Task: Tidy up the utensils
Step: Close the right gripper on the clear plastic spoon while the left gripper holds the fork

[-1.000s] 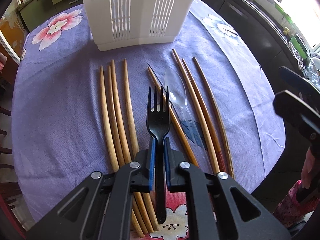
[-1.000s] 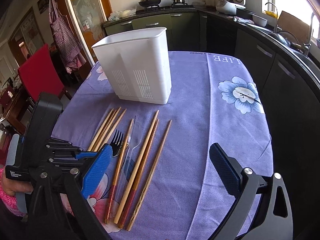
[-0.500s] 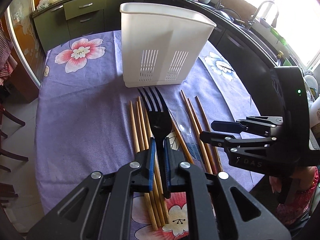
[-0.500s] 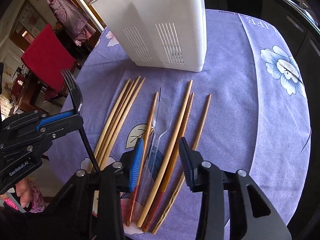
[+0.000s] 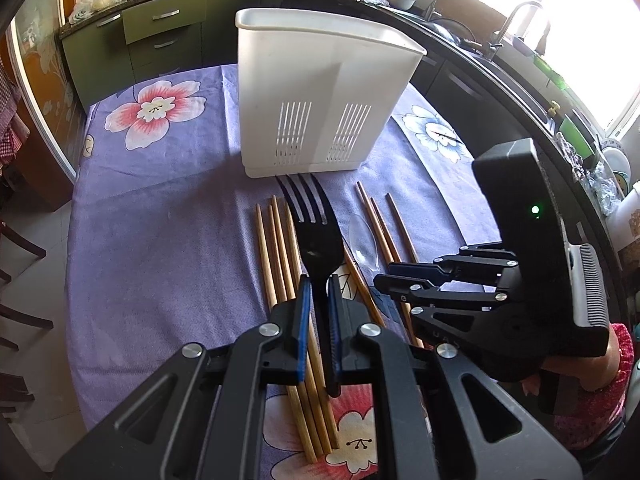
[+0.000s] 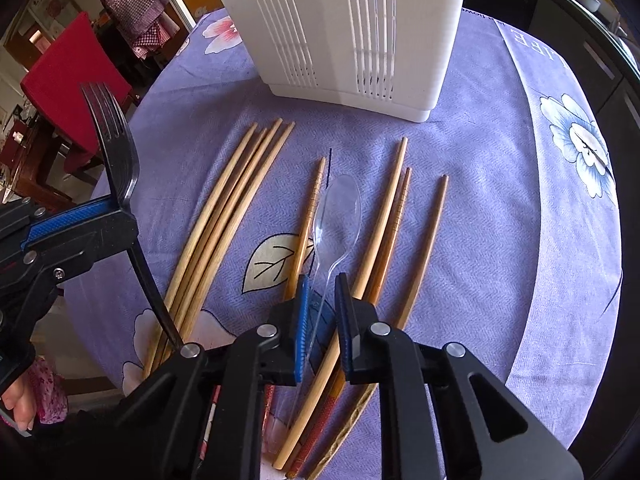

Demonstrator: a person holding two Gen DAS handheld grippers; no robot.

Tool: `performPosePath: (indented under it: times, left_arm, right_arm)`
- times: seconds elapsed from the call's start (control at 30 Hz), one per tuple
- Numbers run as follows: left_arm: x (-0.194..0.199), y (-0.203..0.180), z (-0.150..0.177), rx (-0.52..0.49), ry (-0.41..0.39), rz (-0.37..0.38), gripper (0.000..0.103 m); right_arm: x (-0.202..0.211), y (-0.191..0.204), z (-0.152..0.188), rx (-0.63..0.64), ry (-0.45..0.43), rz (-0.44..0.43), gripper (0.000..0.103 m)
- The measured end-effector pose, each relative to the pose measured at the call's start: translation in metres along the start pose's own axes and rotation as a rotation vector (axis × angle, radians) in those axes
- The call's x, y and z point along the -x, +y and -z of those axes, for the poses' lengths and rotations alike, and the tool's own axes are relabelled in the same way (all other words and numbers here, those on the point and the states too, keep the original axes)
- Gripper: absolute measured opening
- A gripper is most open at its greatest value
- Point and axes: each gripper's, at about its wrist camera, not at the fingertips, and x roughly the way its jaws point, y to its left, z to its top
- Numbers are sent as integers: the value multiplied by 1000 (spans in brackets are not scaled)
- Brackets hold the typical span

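already left hand-held gripper (image 5: 318, 312) clamps black fork (image 5: 316, 236) by handle, tines up, ready for white caddy (image 5: 320, 92); right hand-held gripper (image 6: 322, 304) closing around clear spoon (image 6: 334, 216) handle on desk (image 6: 500, 240), among chopsticks (image 6: 224, 208).

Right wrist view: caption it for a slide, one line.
Right gripper closing around the clear plastic spoon among chopsticks; left gripper holds the black fork aloft.

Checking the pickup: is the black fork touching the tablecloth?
Apart. The right wrist view shows the black fork clamped in the left gripper, raised above the tablecloth.
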Motion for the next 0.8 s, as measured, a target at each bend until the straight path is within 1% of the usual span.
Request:
performPosePath:
  times: [0.07, 0.27, 0.37, 0.43, 0.63, 0.8]
  left_arm:
    - [0, 0, 0, 1, -1, 0, 9]
    - [0, -1, 0, -5, 1, -1, 9]
    - [-1, 0, 0, -4, -1, 1, 9]
    - [0, -1, 0, -5, -5, 5, 9]
    - [11, -3, -4, -18, -40, 17, 9]
    - [26, -7, -17, -33, -88, 14, 9]
  right_arm:
    - [-3, 1, -1, 2, 5, -2, 14]
    - [-15, 14, -9, 25, 9, 38, 14]
    - [-15, 17, -8, 31, -16, 48, 12]
    - [-12, 16, -7, 21, -38, 28, 10]
    - [16, 7, 0, -25, -163, -51, 10]
    - [46, 3, 7, -48, -275, -106, 10]
